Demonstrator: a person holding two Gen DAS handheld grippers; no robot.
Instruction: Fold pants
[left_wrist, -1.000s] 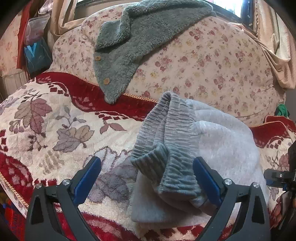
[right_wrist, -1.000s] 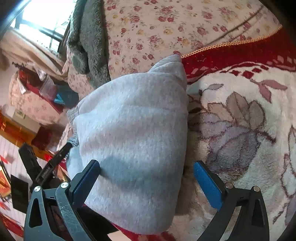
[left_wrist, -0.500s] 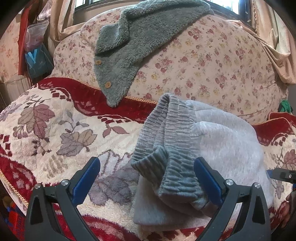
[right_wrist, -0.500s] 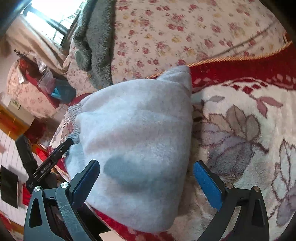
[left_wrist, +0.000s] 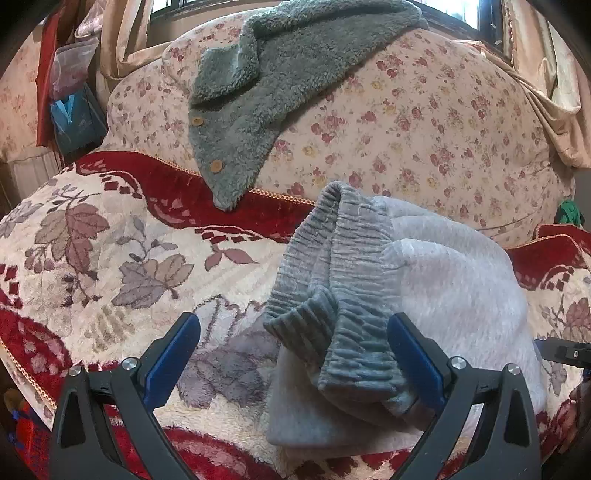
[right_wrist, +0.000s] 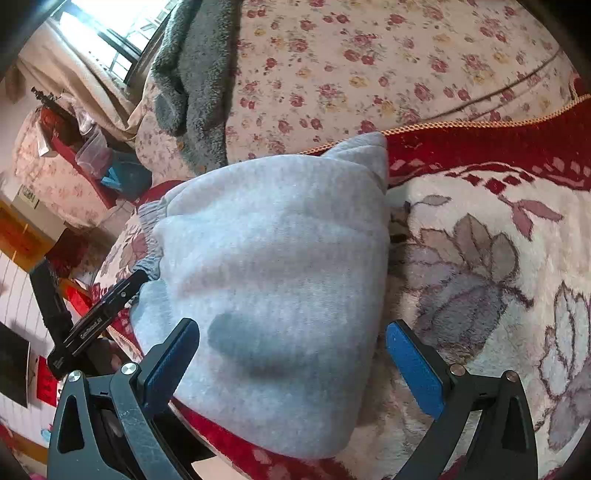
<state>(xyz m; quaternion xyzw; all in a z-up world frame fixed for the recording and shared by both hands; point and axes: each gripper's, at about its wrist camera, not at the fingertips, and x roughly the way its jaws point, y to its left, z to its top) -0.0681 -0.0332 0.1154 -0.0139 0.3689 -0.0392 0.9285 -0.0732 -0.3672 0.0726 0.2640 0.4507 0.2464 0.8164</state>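
Red-and-cream leaf-patterned blanket (left_wrist: 110, 266) covers a floral sofa (left_wrist: 424, 122). Folded grey pants (left_wrist: 454, 295) lie at its front edge, ribbed waistband (left_wrist: 332, 280) running from 12 to 6 o'clock. Left gripper (left_wrist: 293, 354) and right gripper (right_wrist: 291, 356) hover wide apart, holding nothing.

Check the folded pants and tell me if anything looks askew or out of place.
The grey pants lie folded on the leaf-patterned blanket, but the ribbed waistband is bunched and curled over itself instead of flat. Both the left claw and right claw are open. Nothing is spilled or damaged.
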